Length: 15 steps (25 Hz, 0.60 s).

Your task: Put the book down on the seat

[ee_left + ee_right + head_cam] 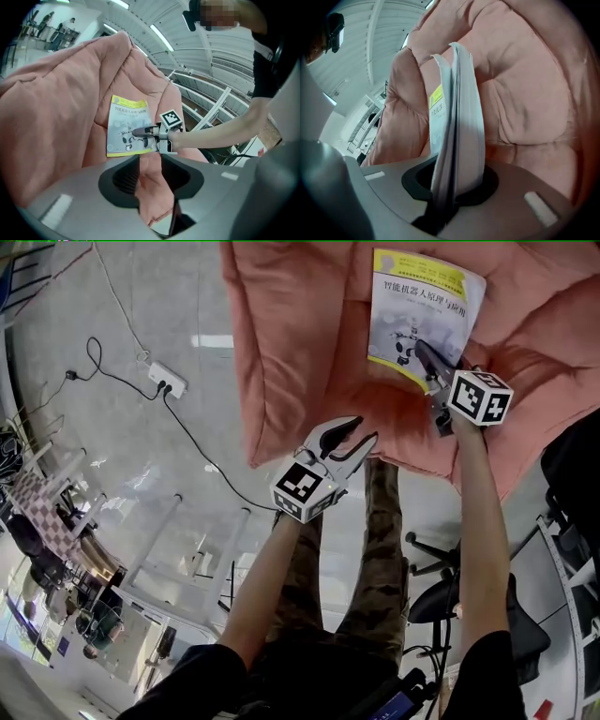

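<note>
A thin book [422, 310] with a white and yellow cover lies against the pink padded seat cushion [300, 352] at the top right of the head view. My right gripper [427, 357] is shut on the book's lower edge, one finger across the cover. In the right gripper view the book [457, 117] stands edge-on, filling the gap between the jaws of the right gripper [457, 187]. My left gripper [361, 435] hovers open and empty just below the cushion's front edge. In the left gripper view, the book [123, 126] and the right gripper [143, 132] are ahead of the left gripper [151, 173].
The person's legs in camouflage trousers [384, 549] are below the cushion. A white power strip [167, 379] with a black cable lies on the shiny floor at the left. A black office chair [469, 596] stands at the lower right. White frame rails [159, 540] are at the lower left.
</note>
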{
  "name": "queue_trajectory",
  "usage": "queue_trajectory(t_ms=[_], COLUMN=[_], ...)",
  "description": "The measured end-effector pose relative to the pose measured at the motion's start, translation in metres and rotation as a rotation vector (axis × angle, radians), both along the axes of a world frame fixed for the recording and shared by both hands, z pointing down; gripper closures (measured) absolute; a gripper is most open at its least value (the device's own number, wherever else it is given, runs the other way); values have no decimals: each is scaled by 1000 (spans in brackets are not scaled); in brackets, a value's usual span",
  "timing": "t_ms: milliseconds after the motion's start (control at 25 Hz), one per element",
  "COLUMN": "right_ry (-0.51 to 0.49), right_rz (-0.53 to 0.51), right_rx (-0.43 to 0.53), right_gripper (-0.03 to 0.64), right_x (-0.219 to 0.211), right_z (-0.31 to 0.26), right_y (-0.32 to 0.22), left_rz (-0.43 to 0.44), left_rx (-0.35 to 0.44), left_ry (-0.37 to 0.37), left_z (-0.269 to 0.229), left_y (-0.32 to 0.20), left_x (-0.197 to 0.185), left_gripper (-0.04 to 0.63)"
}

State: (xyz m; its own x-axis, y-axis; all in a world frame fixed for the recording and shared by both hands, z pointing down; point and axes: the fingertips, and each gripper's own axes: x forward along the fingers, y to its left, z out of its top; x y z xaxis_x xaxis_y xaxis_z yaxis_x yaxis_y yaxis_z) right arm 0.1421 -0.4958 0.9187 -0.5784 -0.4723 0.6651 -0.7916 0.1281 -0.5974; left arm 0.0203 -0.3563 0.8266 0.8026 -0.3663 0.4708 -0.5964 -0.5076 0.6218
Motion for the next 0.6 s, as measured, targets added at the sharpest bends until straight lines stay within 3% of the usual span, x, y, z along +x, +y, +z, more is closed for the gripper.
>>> queue_trajectory(t_ms=[360, 600], right_ry=[143, 171], right_rz=[86, 160], right_rx=[-80, -119], right_gripper=[476, 470], right_x=[37, 58], right_z=[32, 41], right_y=[10, 28], left_rz=[31, 44], left_rx=[-16, -22], left_ry=[19, 24], left_z=[-1, 0], left_y=[6, 9], left_x=[17, 18], left_gripper=[459, 459])
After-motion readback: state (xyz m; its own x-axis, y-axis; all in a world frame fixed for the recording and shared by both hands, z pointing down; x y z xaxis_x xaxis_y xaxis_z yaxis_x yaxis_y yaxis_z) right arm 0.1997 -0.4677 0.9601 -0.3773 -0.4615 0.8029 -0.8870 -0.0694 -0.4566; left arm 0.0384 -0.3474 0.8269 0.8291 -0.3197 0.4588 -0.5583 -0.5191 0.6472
